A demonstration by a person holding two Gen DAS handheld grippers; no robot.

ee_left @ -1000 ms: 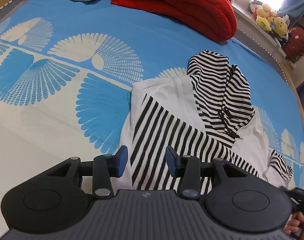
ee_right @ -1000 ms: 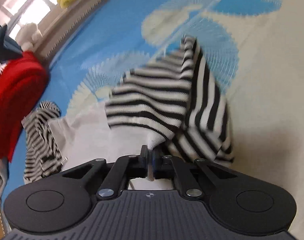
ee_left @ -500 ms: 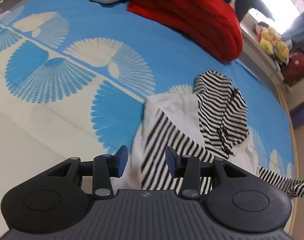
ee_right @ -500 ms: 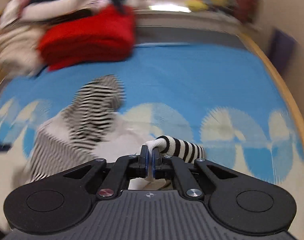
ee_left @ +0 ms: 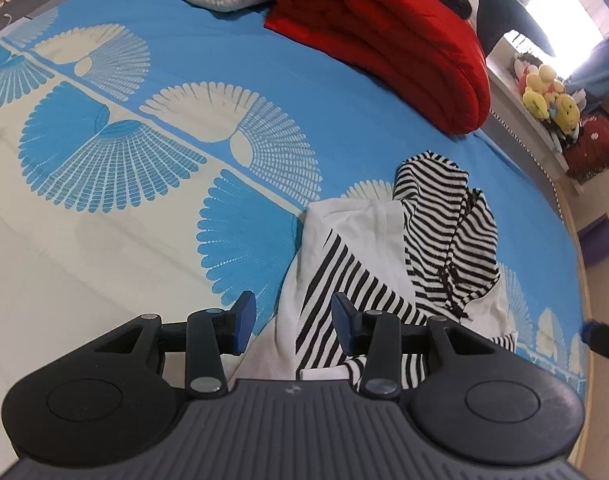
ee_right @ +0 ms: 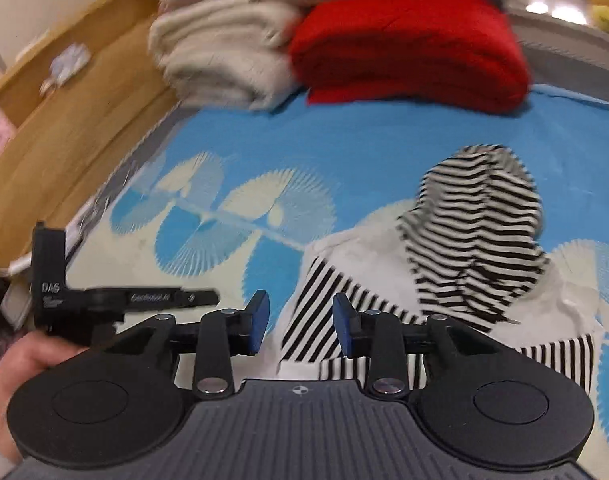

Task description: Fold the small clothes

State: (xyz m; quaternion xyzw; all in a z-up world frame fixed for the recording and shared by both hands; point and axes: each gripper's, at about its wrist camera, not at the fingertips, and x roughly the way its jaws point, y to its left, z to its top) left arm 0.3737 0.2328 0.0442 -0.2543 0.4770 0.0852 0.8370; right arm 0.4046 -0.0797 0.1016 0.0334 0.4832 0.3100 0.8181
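Left wrist view is showing me the striped hoodie (ee_left: 388, 264) lying on the bed (ee_left: 184, 208), hood end far, hem end near, long axis running roughly away from me. My left claw (ee_left: 292, 316) is hanging partly open over the near left part of the garment with nothing between its pads, only cloth below it.

Right wrist view, blurred, is showing the same hoodie (ee_right: 444, 264) ahead and slightly to the right. My right claw (ee_right: 300, 316) is opening as I watch, pads apart and empty, cloth beneath but not pinched. A striped sleeve (ee_right: 504, 364) is lying across the near edge, just under the claw's right arm.

I am judging the sleeve fold as laid and the next grab as somewhere along the near hem; both claws are sitting about equally close to it, the left toward the white edge, the right toward the sleeve side.

No containers are showing. Folded red blanket (ee_left: 388, 40) and pale blanket (ee_right: 220, 56) are sitting at the bed's far end, well apart from the hoodie.
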